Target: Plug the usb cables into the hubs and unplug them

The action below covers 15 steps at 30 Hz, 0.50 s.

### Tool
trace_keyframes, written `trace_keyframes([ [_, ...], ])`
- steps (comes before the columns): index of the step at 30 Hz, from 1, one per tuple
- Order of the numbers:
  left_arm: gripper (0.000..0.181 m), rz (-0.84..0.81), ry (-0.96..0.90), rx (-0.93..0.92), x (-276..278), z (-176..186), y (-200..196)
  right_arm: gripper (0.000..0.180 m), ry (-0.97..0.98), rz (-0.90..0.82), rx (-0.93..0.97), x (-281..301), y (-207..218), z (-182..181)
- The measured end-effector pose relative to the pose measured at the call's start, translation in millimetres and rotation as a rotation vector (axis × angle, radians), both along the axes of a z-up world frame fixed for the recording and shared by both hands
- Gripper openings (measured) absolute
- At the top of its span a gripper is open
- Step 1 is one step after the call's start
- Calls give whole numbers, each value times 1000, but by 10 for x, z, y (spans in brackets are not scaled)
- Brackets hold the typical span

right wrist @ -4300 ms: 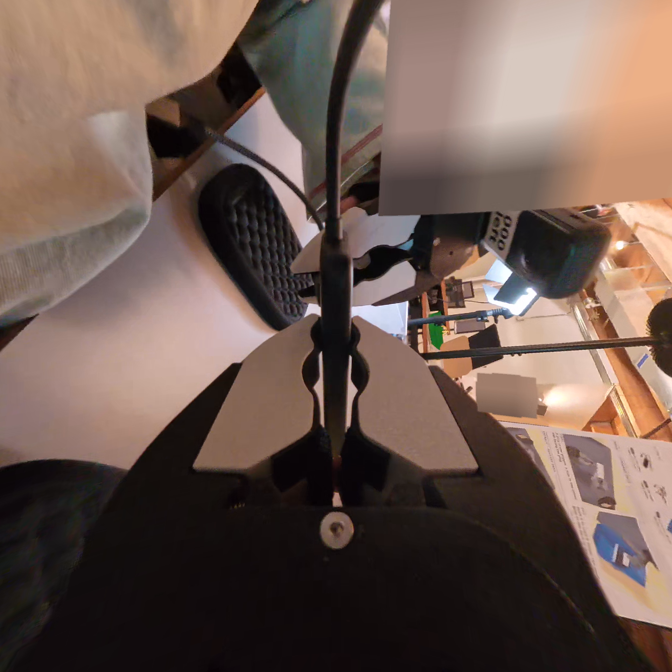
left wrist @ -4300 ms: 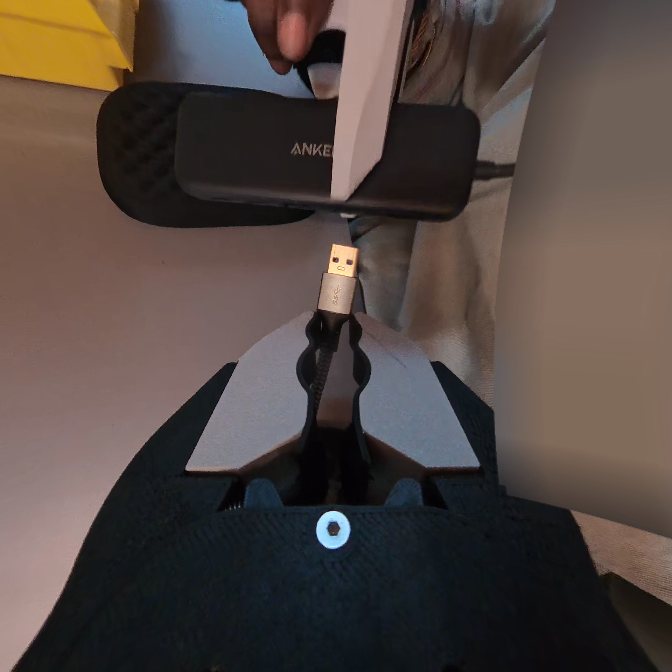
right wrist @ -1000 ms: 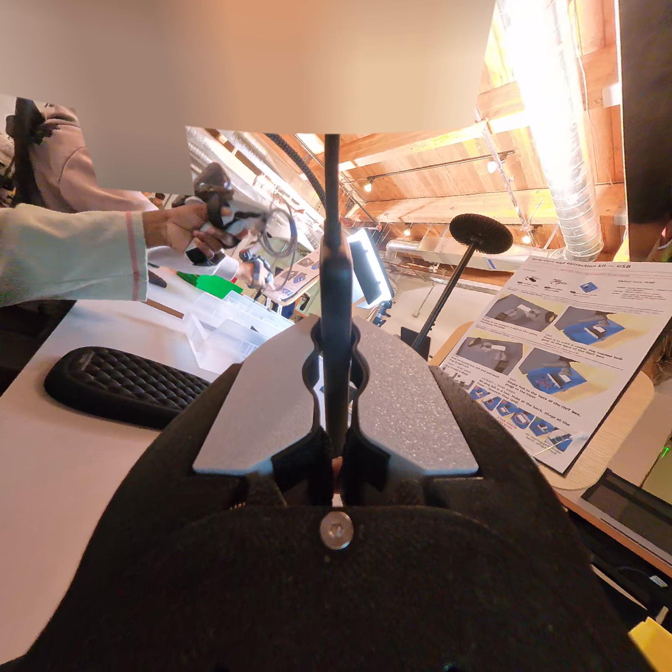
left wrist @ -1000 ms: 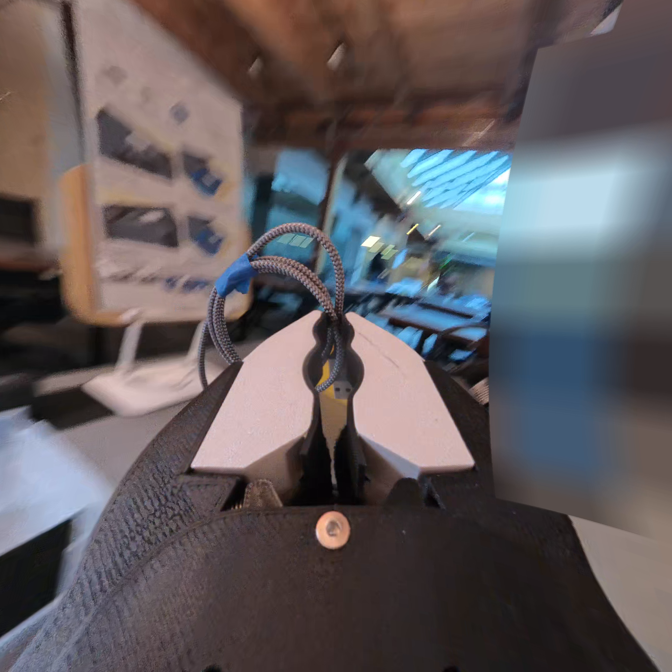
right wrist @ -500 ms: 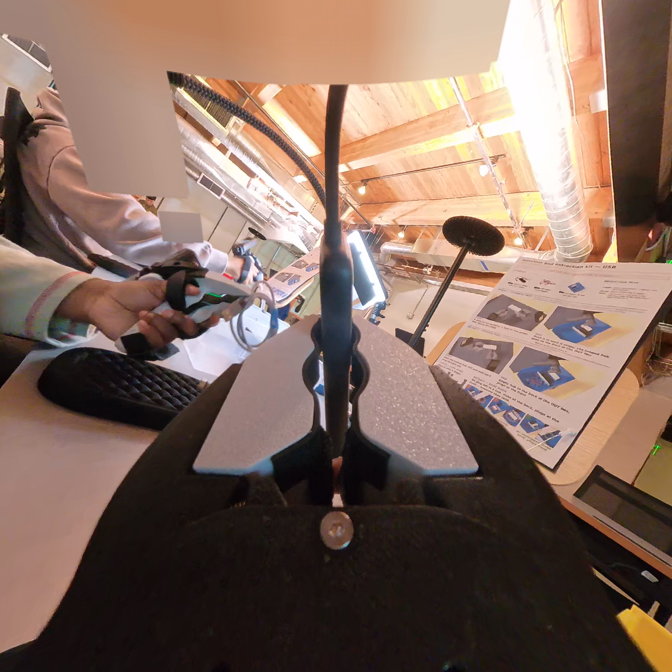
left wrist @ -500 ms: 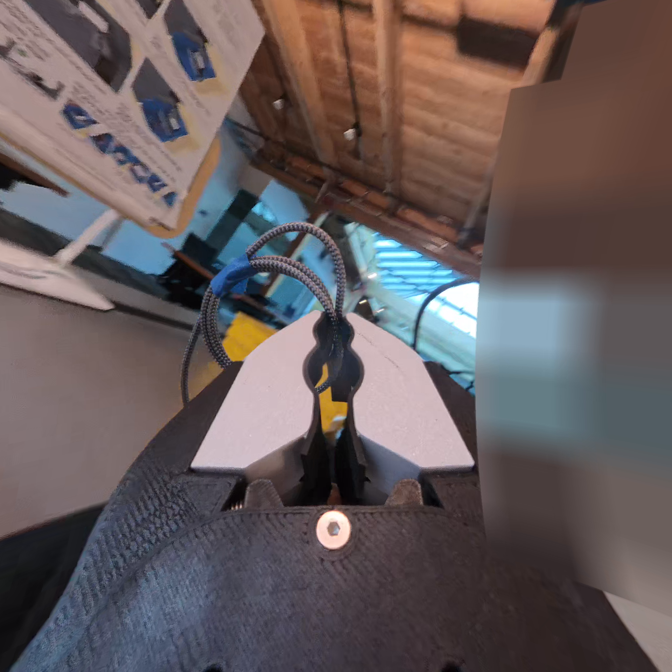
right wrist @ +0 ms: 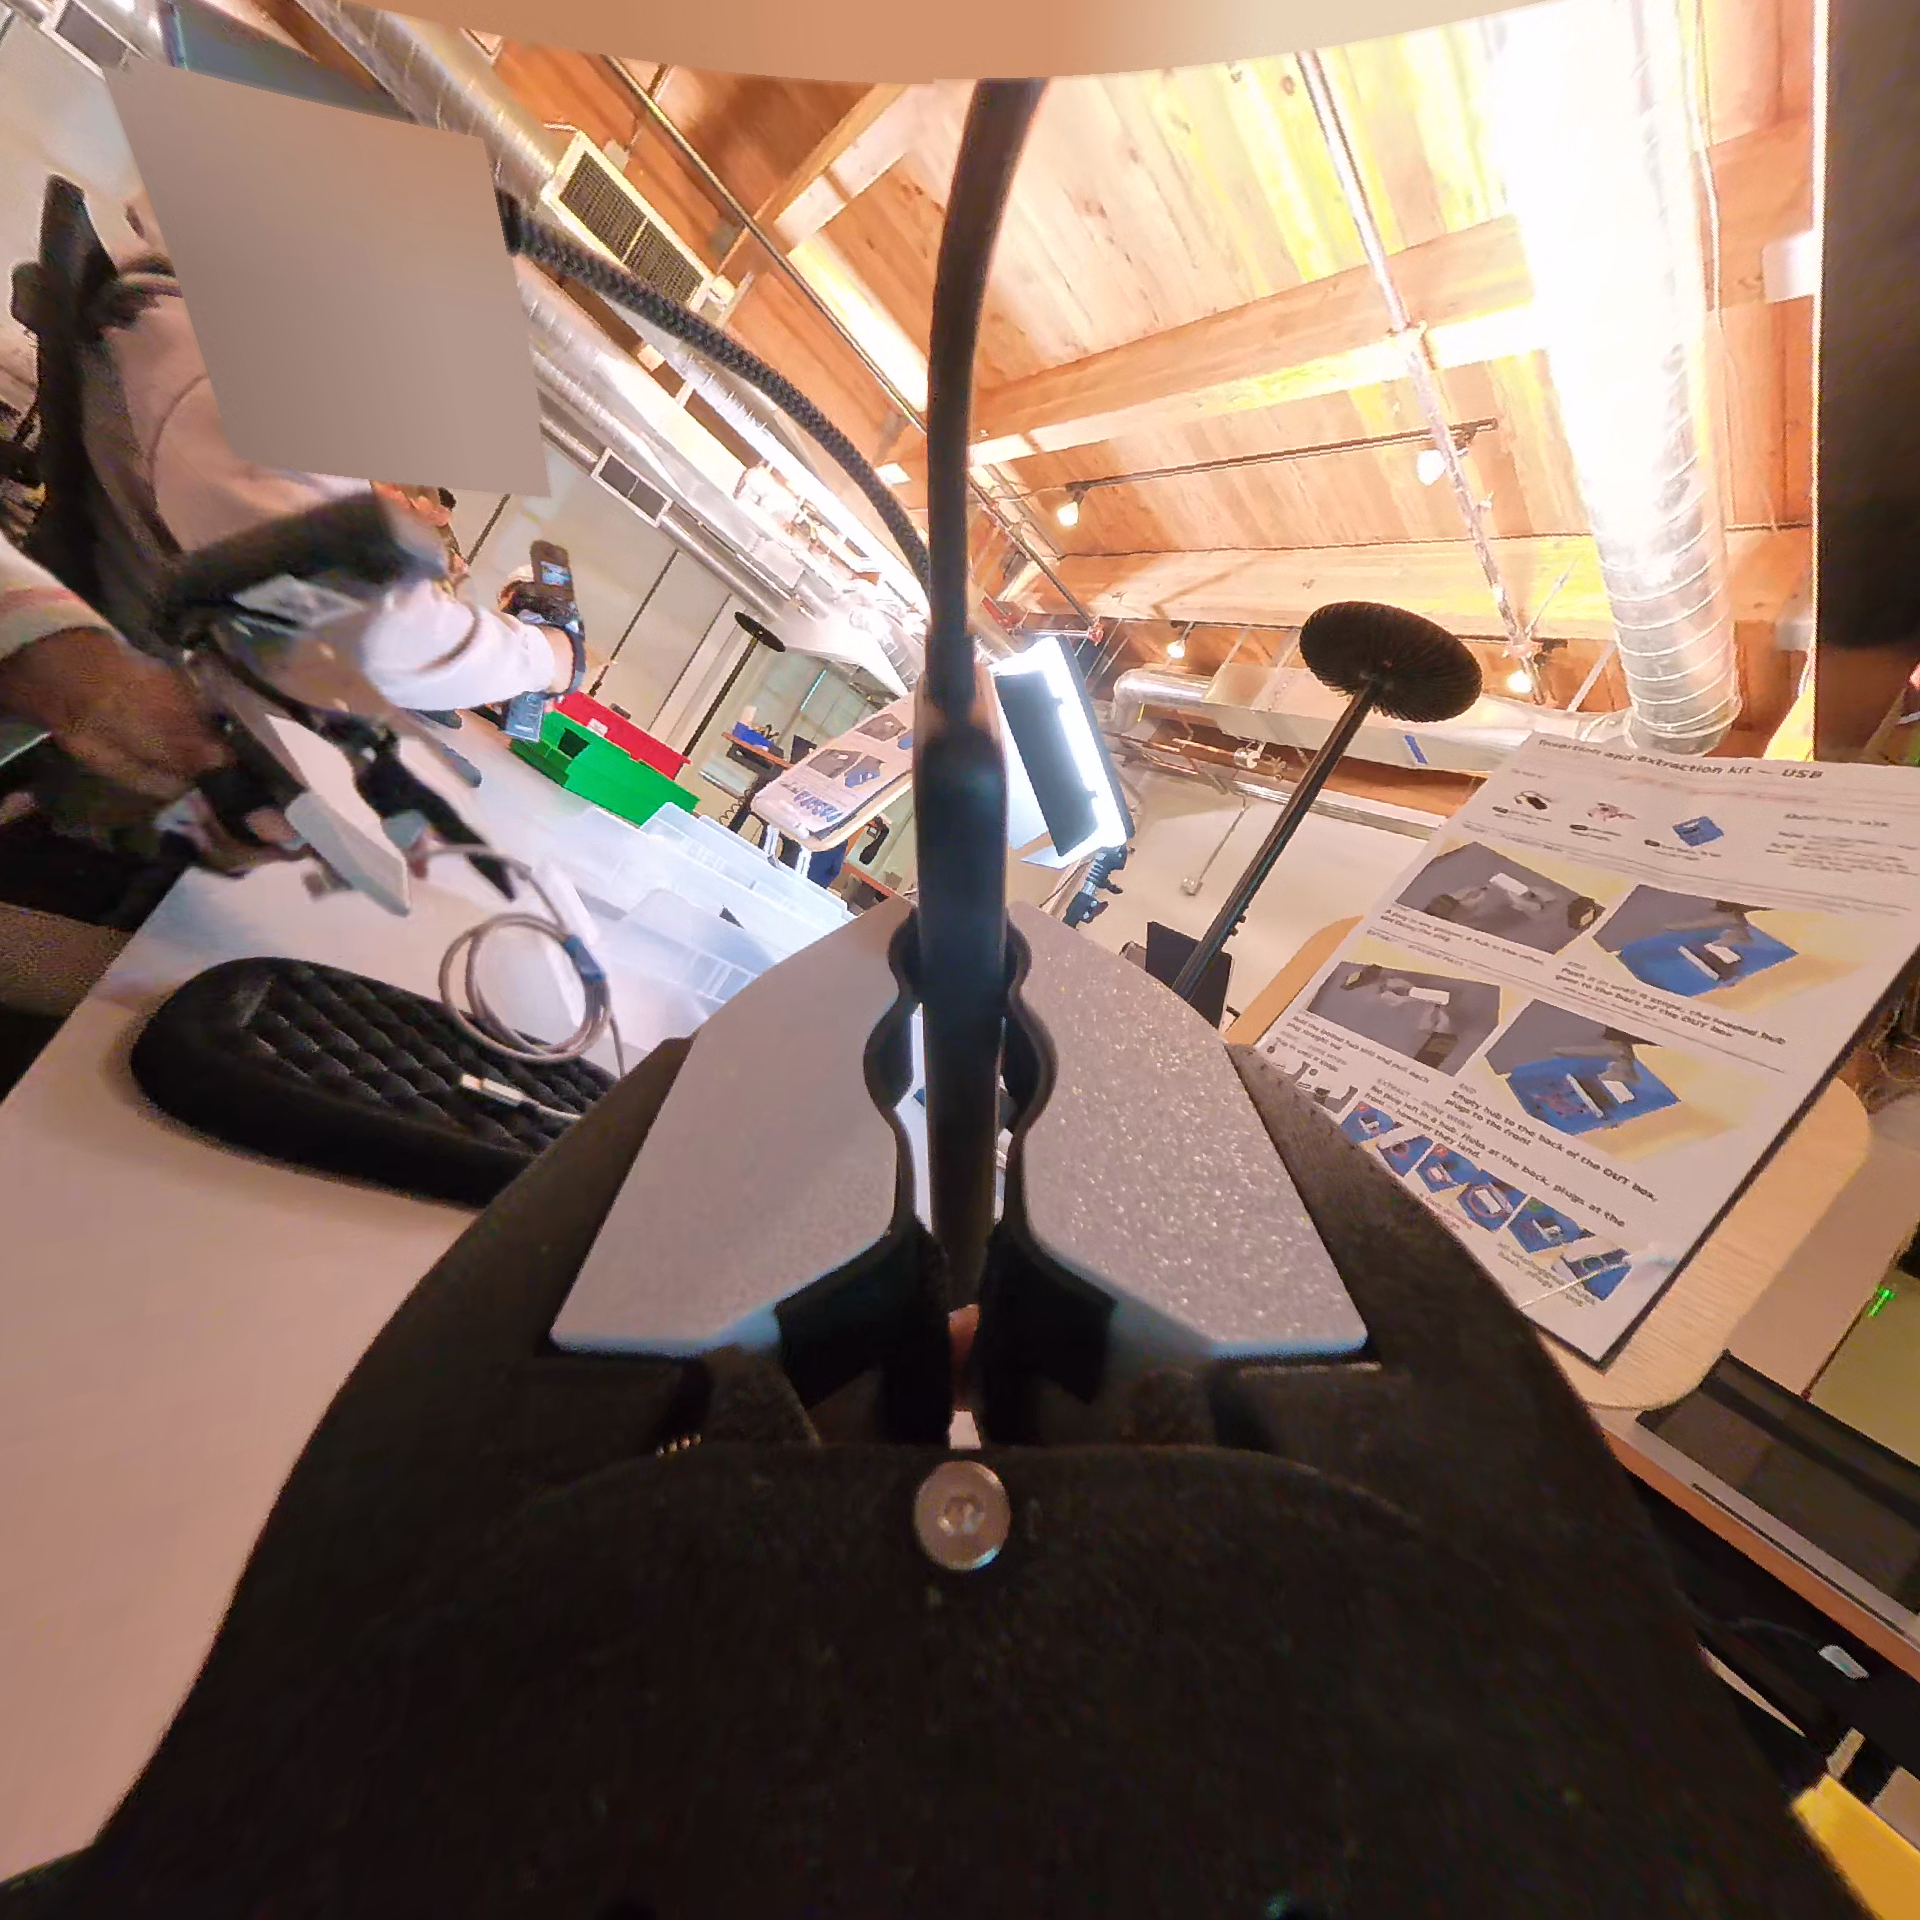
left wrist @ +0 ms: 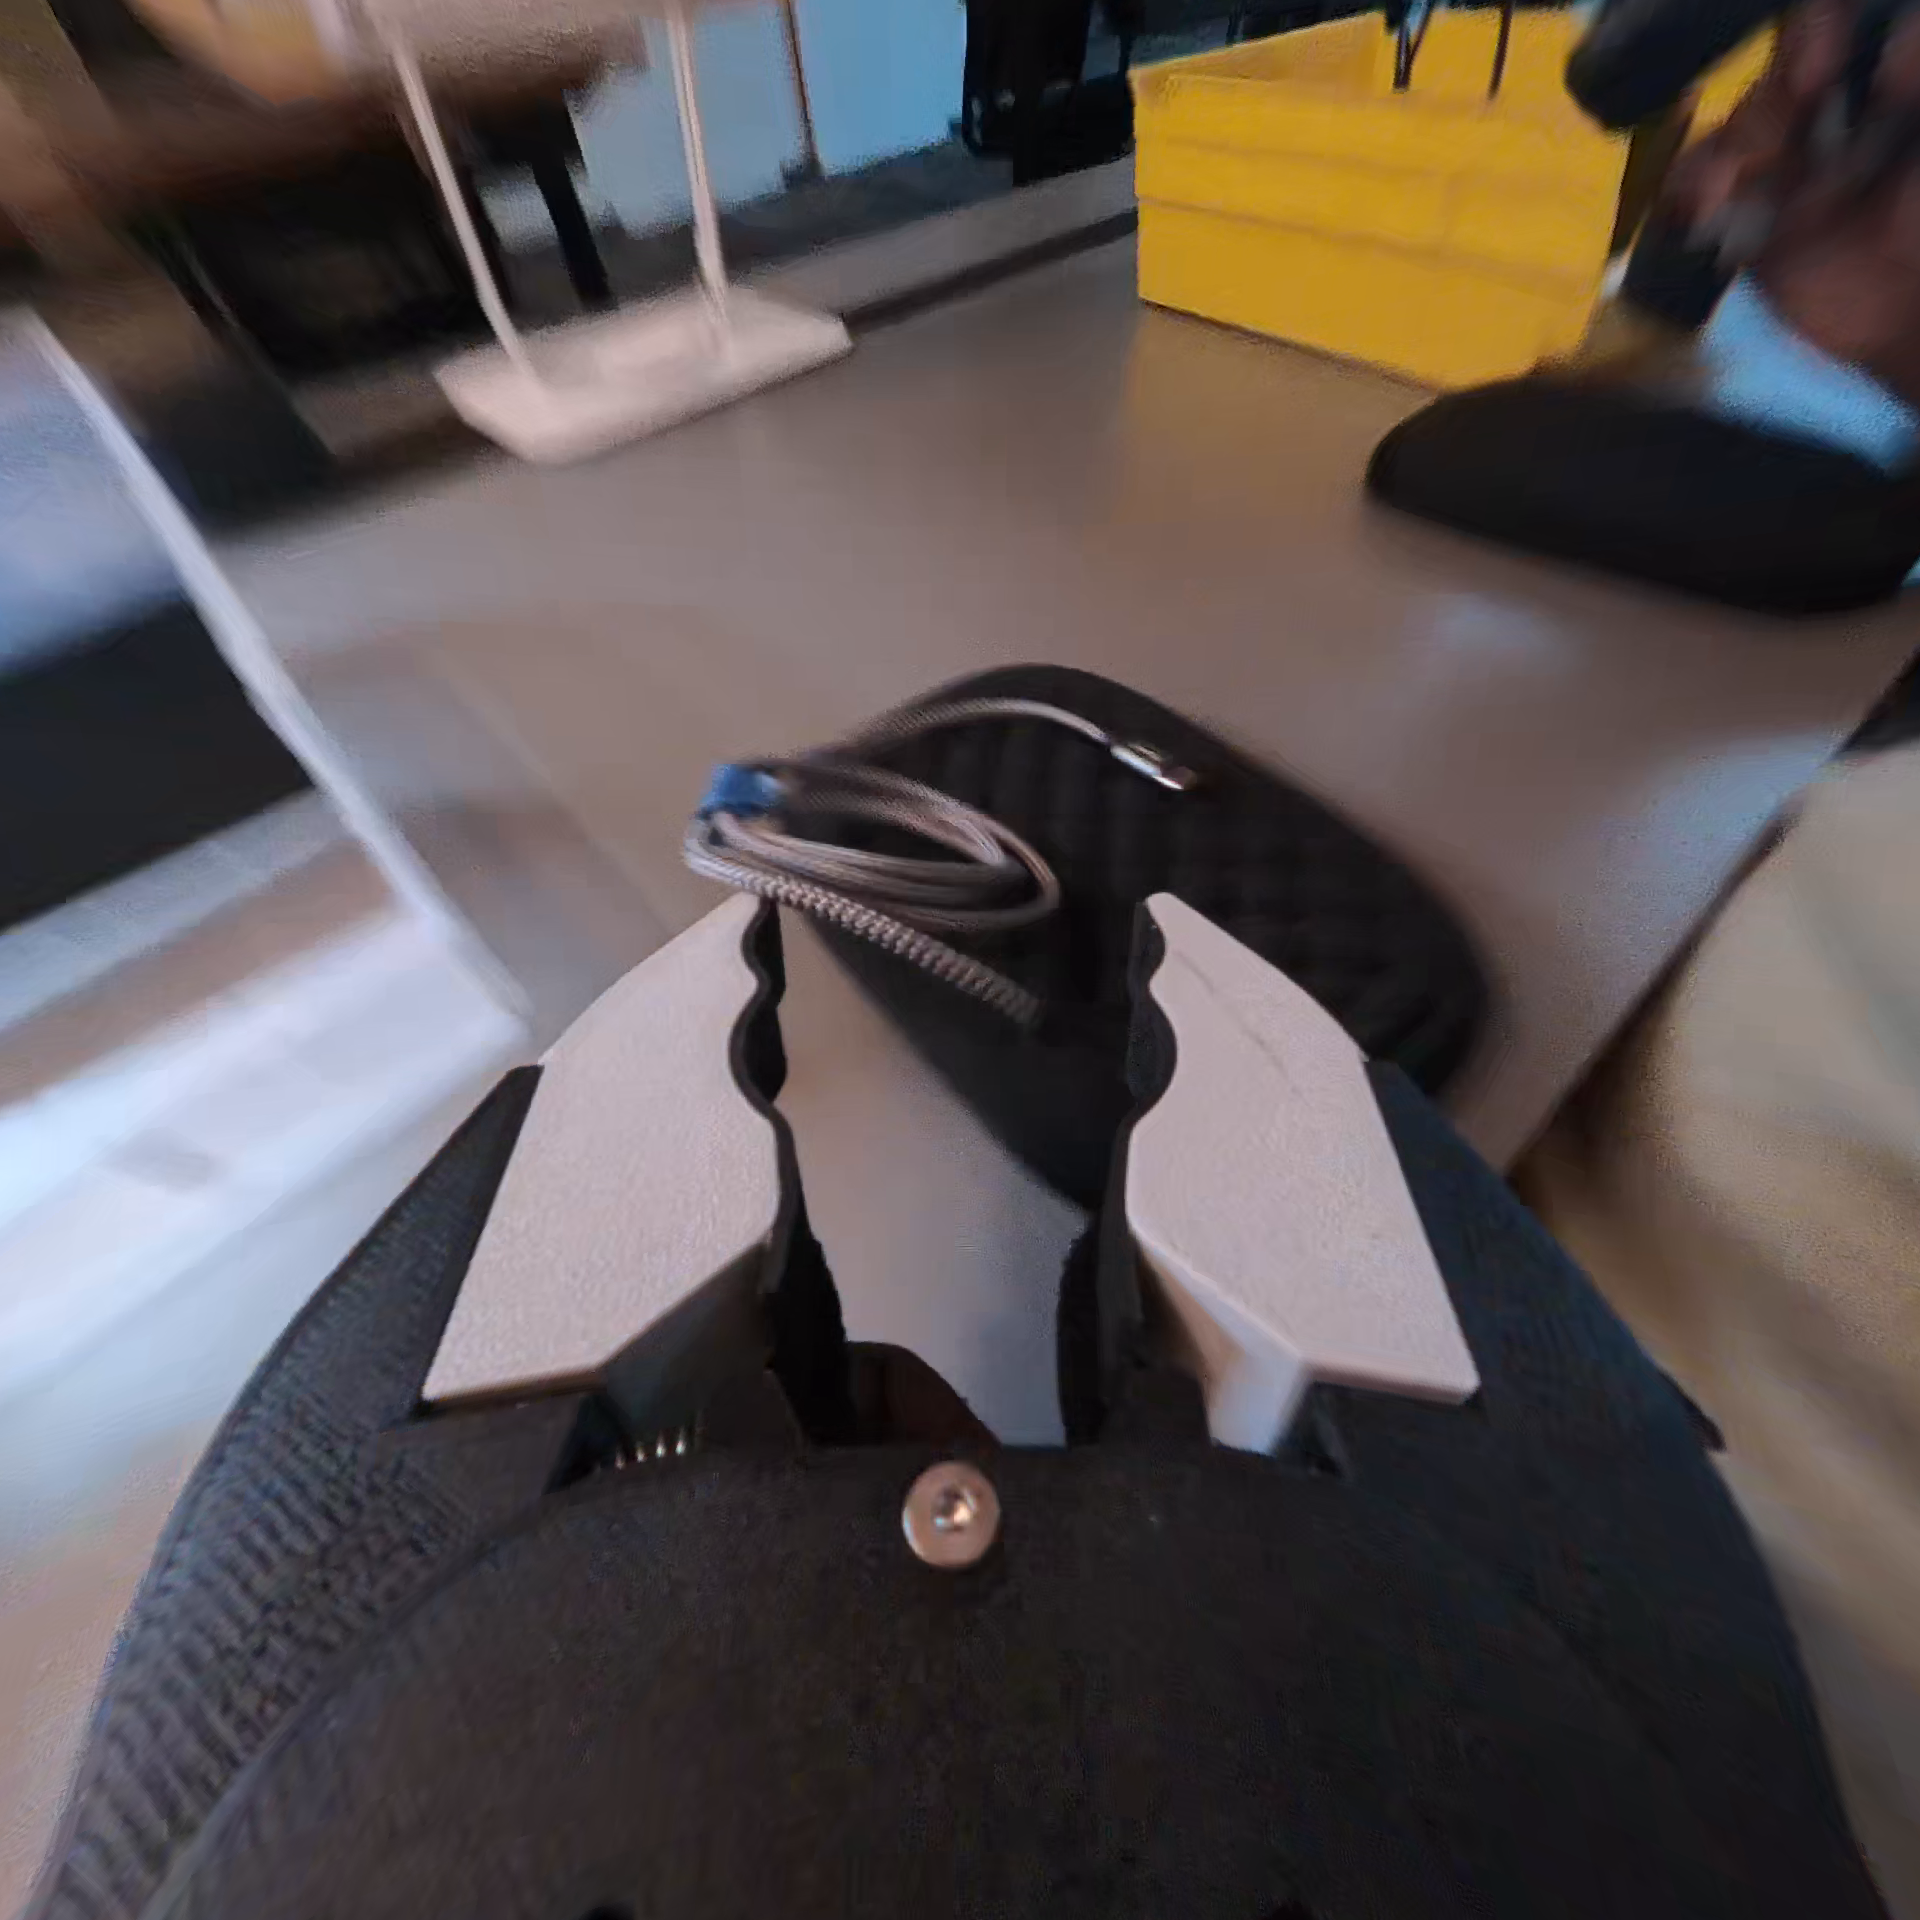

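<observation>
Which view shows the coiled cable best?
Left wrist view: the cable lies close ahead of the open left gripper, on the black pad, though blurred. Right wrist view shows the same coil farther off and smaller, on the pad's far side.

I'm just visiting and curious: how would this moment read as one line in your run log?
left tongs: open, empty | braided cable: coiled on black pad | right tongs: shut on hub | nothing plugged

Grey braided cable [left wrist: 883, 862] with blue tie, black quilted wrist rest [right wrist: 343, 1049], yellow bin [left wrist: 1371, 187], green box [right wrist: 603, 769], white desk [right wrist: 156, 1299].
</observation>
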<state>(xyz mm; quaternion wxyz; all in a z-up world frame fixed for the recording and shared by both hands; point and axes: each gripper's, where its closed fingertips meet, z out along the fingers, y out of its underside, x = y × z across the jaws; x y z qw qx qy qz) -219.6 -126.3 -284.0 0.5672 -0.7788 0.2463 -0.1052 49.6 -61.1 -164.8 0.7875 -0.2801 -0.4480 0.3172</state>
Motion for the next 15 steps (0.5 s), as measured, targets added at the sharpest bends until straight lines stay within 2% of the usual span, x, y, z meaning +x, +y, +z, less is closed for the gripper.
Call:
trace_keyframes([
  [1, 64, -46, 159, 128, -33, 108, -26, 12, -2, 2, 0, -5, 0, 1],
  [2, 62, -159, 318, 207, 28, 146, -87, 12, -5, 2, -1, -16, 1, -5],
  [4, 59, -337, 516, 217, 146, 112, -177, 12, -11, 3, -6, -28, 7, -15],
  [6, 54, -388, 491, 161, 232, 113, -143, 12, -17, 2, -5, -45, 9, -25],
  [11, 34, -423, 180, 94, 430, 211, -11, 12, -24, -5, -1, -29, 6, -29],
  [15, 33, -402, 177, 38, 391, 212, 47, 12, -7, -7, -8, 18, 24, -18],
])
